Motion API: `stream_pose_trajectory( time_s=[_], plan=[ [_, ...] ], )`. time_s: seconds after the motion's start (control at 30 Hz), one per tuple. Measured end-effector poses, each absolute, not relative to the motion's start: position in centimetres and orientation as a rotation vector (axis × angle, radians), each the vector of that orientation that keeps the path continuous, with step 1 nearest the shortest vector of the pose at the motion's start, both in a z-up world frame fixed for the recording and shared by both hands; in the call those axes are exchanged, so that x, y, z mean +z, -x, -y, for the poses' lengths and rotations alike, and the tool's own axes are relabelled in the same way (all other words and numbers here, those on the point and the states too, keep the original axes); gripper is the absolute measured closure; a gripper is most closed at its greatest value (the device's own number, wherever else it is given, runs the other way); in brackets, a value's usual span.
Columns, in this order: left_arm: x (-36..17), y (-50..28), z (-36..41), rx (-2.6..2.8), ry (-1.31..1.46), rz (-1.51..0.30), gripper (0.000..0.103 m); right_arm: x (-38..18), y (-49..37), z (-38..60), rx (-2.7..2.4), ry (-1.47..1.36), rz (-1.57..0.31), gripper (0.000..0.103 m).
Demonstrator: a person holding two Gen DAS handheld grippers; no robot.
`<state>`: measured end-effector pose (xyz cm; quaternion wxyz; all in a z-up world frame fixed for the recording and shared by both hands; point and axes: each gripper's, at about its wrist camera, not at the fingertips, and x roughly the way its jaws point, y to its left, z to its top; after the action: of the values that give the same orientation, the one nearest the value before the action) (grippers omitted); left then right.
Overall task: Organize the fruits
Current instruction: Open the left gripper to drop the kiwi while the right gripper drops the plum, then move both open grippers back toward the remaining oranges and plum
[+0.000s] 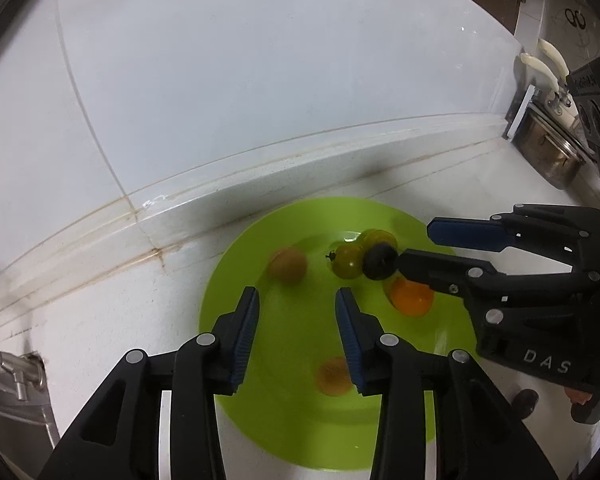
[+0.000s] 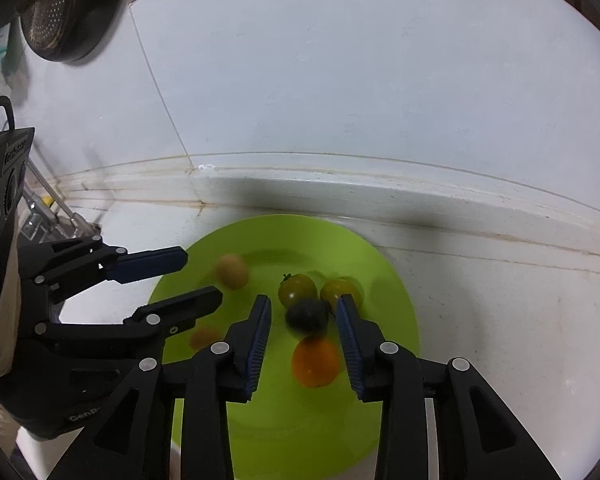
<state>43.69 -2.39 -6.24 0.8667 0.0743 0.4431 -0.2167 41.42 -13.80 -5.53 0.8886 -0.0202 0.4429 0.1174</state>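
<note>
both grippers over the green plate point(image 2: 388, 280), fruits loose on it; left gripper point(image 1: 296, 300) and right gripper point(image 2: 303, 308) jaws parted, holding nothing; risk: round dark fruit point(image 2: 306, 316) rolls off if nudged

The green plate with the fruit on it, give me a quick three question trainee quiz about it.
1. True or false: every fruit in view lies on the green plate.
2. Which fruit lies nearest the right gripper? A) the dark round fruit B) a banana C) a lemon
3. Fill in: the two green tomatoes lie ___ each other.

Key:
1. True; the orange fruit and the two blurred tan fruits are on it too.
2. A; it sits between the open jaws, not gripped.
3. Beside; whether they touch is unclear.
</note>
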Motion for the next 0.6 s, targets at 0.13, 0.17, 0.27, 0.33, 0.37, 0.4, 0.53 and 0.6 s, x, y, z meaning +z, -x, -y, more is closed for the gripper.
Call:
stream_pose_trajectory(
  time_s=[0.13, 0.17, 0.27, 0.33, 0.37, 0.4, 0.53, 0.6],
  plan=[
    [-5.2, -42.4, 1.9, -0.429, -0.151, -0.903, 0.055, -5.2, -40.7, 14.1, 0.236, 0.036, -0.91, 0.068],
    [-4.9, -42.1, 1.8, -0.422, -0.148, -0.9, 0.055, -5.0, -40.3, 14.2, 0.231, 0.034, -0.903, 0.068],
    [-3.9, -40.9, 1.6, -0.412, -0.147, -0.887, 0.05, -4.5, -39.2, 14.3, 0.229, 0.026, -0.891, 0.068],
    [-3.2, -40.1, 1.6, -0.402, -0.154, -0.869, 0.046, -4.1, -38.4, 14.4, 0.227, 0.024, -0.878, 0.068],
    [-2.8, -39.6, 1.5, -0.394, -0.158, -0.855, 0.044, -3.8, -37.8, 14.3, 0.228, 0.025, -0.869, 0.068],
    [-2.5, -39.2, 1.5, -0.387, -0.16, -0.844, 0.043, -3.5, -37.4, 14.3, 0.226, 0.027, -0.86, 0.068],
    [-1.1, -37.2, 0.9, -0.374, -0.158, -0.803, 0.041, -2.4, -35.4, 14.5, 0.219, 0.029, -0.824, 0.068],
    [-0.5, -36.2, 0.7, -0.366, -0.158, -0.785, 0.037, -1.8, -34.3, 14.5, 0.217, 0.027, -0.81, 0.068]
  ],
)
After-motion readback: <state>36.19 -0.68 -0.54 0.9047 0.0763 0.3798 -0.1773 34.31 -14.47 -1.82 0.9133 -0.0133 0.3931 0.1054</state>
